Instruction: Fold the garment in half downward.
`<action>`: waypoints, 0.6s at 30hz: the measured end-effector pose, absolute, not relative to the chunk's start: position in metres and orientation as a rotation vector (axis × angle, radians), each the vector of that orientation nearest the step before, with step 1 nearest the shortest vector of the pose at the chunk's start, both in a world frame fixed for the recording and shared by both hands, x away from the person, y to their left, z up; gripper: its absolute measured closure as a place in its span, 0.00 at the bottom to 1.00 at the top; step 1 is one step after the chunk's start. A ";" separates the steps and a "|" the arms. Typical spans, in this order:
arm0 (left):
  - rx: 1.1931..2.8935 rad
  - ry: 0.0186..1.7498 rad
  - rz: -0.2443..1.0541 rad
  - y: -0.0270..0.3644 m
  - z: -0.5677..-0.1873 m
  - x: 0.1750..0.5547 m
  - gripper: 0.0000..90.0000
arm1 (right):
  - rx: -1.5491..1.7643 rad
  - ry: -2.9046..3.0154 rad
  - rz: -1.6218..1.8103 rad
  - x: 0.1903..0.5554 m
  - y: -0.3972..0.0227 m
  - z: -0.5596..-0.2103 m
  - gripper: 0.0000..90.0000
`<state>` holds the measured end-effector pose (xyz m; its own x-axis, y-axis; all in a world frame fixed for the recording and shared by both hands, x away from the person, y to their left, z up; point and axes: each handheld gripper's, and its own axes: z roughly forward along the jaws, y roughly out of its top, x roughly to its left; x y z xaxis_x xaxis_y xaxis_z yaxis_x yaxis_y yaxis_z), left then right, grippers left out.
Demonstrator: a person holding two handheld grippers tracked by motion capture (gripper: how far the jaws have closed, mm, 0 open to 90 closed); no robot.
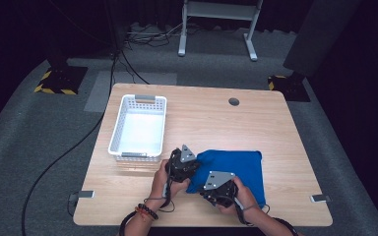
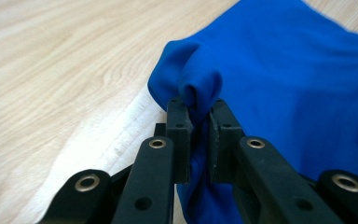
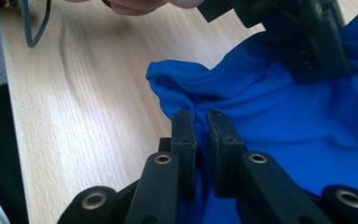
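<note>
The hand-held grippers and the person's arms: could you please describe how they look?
Both are black. The left hand-held gripper and the right hand-held gripper each carry a grey three-cornered plate on top and trail a thin black cable. Their flat black fingers ride on links with brass-ringed pivots. The left wrist wears dark and orange bracelets.

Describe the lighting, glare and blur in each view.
High view: bright table, dark surroundings, basket floor washed out by glare. Left gripper view: cloth fold sharp, near jaw arms soft, pale sheen on the wood. Right gripper view: other gripper at top blurred.
</note>
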<state>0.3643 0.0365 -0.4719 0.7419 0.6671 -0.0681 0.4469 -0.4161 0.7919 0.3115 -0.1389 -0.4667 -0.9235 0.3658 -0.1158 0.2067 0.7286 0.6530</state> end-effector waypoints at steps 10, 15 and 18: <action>2.012 0.841 0.383 0.051 -0.455 0.355 0.90 | 0.423 2.665 1.033 0.310 -0.130 -0.450 0.92; 1.986 0.824 0.396 0.046 -0.445 0.353 0.90 | 0.444 2.649 1.072 0.309 -0.139 -0.443 0.92; 1.991 0.793 0.408 0.034 -0.440 0.354 0.90 | 0.477 2.636 1.100 0.310 -0.150 -0.438 0.92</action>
